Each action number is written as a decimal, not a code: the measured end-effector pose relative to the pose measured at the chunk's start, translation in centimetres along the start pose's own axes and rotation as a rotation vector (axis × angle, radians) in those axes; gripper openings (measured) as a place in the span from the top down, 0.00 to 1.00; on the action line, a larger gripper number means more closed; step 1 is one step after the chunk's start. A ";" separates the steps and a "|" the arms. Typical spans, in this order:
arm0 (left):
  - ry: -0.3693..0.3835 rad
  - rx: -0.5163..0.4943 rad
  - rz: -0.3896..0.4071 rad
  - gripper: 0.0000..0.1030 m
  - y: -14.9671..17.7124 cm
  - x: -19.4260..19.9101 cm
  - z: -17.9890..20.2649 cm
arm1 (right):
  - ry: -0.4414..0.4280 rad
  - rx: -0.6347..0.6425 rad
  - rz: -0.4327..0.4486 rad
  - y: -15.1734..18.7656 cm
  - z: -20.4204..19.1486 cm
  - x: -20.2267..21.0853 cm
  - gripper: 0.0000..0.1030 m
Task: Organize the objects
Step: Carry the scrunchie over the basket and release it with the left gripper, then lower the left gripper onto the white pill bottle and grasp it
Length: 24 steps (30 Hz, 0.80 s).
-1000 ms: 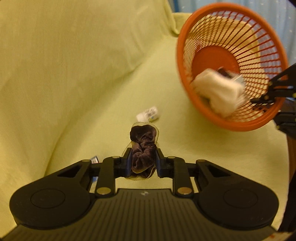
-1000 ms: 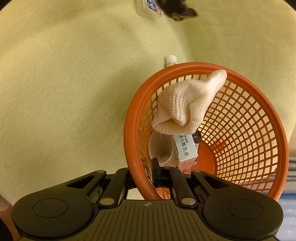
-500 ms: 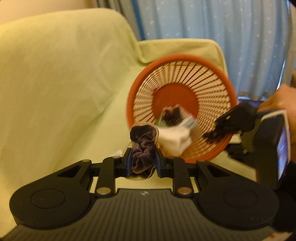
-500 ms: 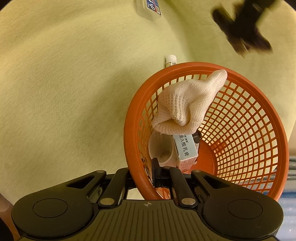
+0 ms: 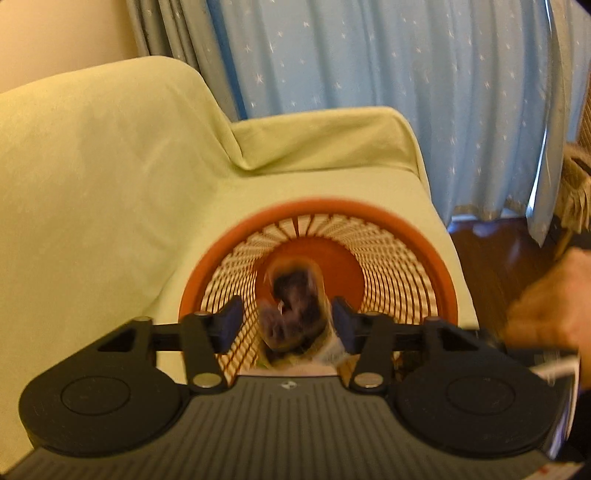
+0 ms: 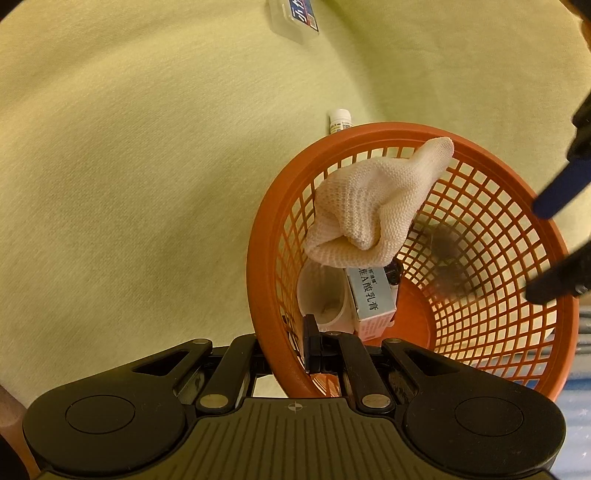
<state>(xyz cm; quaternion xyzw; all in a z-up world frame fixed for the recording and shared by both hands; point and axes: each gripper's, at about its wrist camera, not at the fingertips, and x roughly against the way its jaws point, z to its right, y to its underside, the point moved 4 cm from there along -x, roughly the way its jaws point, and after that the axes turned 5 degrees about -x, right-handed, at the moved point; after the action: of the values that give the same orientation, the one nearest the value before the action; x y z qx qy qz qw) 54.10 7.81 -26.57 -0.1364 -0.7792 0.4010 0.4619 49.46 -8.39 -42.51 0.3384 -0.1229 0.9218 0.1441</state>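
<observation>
Your left gripper [image 5: 286, 326] is over the orange basket [image 5: 436, 266], and its jaws are opening: the blue-padded fingers [image 5: 231, 323] stand apart on either side of the dark scrunchie in its clear wrapper [image 5: 295, 310], with a visible gap on the left side, so the pads no longer press it. The scrunchie is blurred and hangs between them, inside the ring of the basket's rim. In the right wrist view it shows only as a dark smear [image 6: 448, 254] against the basket's far mesh wall.

Your right gripper [image 6: 319, 349] is pressed together on the near rim of the basket [image 6: 258, 295], pinching the orange wall between its fingers. Your right hand [image 5: 546, 306] shows at the edge of the left wrist view.

Inside the basket lie a cream knitted glove [image 6: 373, 210] draped against the wall, a small box with printed characters [image 6: 371, 295] beneath it, and a white cup [image 6: 323, 299] beside the box.

The basket rests on a sofa with a yellow-green cover [image 6: 147, 184]. Just outside the rim lies a small white bottle [image 6: 340, 122], and farther off a clear flat case with a coloured label [image 6: 295, 16]. Behind the sofa hangs a blue curtain with small stars [image 5: 406, 74].
</observation>
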 end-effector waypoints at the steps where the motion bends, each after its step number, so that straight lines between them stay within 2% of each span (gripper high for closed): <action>1: -0.003 0.009 0.013 0.52 -0.3 0.0 0.0 | 0.000 0.000 0.001 0.0 0.0 0.0 0.97; 4: -0.004 0.008 0.024 0.52 -0.5 0.7 -0.1 | -0.001 -0.004 0.003 0.1 0.1 0.0 0.97; 7: -0.017 -0.004 -0.001 0.52 0.2 1.0 -0.3 | -0.001 -0.008 0.003 0.1 0.1 0.0 0.97; 17: -0.095 0.019 -0.062 0.49 3.5 2.9 -2.9 | 0.004 -0.010 0.000 0.1 0.0 0.0 0.97; 24: -0.166 0.036 -0.123 0.45 7.0 3.5 -5.4 | 0.025 -0.017 0.000 -0.1 0.0 0.2 0.97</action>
<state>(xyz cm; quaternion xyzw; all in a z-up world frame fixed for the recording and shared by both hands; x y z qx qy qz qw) 55.62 17.08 -28.32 -0.0464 -0.8143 0.3959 0.4221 49.29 -8.28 -42.37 0.3258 -0.1288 0.9248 0.1481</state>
